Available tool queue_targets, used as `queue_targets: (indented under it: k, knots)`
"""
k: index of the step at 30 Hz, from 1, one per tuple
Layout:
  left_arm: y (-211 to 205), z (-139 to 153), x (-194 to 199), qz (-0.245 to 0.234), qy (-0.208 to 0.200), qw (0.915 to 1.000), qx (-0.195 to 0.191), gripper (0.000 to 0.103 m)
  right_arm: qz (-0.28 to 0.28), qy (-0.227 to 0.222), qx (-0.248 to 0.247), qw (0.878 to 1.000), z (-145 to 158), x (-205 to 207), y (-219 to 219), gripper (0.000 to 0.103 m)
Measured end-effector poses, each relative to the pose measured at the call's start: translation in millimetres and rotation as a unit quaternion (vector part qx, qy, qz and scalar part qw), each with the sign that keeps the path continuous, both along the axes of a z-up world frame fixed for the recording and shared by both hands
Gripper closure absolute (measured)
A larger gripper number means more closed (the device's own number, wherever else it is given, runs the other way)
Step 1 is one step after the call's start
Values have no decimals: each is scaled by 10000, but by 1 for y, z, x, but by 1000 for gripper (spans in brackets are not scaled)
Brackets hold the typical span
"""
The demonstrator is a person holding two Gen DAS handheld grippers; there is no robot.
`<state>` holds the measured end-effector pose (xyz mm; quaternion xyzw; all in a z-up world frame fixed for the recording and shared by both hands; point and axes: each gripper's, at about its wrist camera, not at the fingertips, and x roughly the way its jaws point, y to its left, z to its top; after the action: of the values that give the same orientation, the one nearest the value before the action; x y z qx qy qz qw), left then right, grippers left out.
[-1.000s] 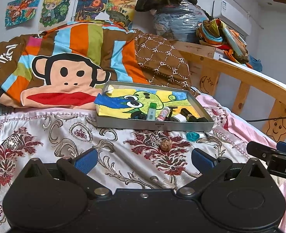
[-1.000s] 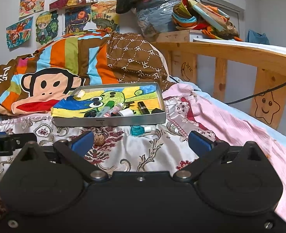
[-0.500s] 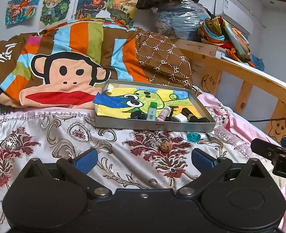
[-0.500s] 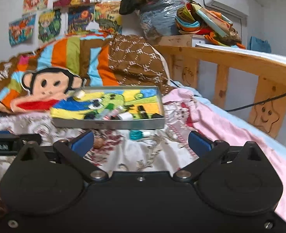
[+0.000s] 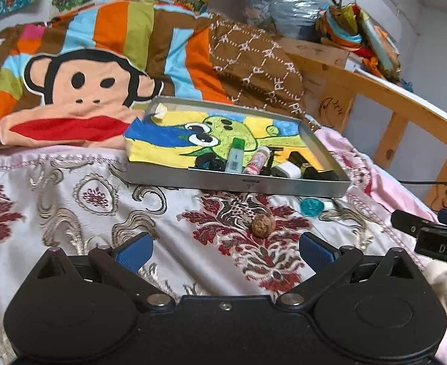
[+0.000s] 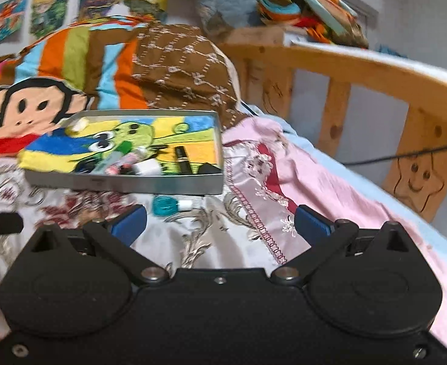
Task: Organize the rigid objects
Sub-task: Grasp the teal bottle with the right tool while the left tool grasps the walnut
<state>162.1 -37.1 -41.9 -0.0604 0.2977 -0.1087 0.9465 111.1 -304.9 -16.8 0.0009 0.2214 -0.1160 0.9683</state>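
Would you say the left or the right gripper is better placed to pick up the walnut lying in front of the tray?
Left, probably. The walnut lies just ahead of the open left gripper, nearly between its fingers. The right gripper faces the teal bottle instead.

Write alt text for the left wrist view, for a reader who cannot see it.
An open two-finger gripper points across a patterned bedspread at a shallow metal tray holding small items on a cartoon cloth. A walnut and a teal bottle lie on the bedspread in front of the tray. A monkey-face blanket is heaped behind.
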Motion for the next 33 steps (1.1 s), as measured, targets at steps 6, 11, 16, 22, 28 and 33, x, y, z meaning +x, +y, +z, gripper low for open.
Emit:
queue_targets:
  k: [6,11,16,22,28,33]
  knots:
    - [-9,-13,34,-117,-65,9997,191,1,-65,-115,392,9991,-6,21,-26,0]
    - [-17,-27,60,-229,-36,9996,139,1,115,-97,475,9988,-14,57,-38,0]
    - [-26,-39,82,-296,52,9995,86,1,427,196,759,9960,-30,103,-49,0]
    - [-35,-51,88,-661,-117,9977,-99,1,1050,163,904,9902,-39,130,-44,0]
    - [-51,-64,87,-1031,-99,9944,184,6,1450,346,1242,9810,-49,141,-38,1]
    - [-52,-65,88,-1094,-163,9938,141,16,1455,470,1543,9761,-64,148,-39,3]
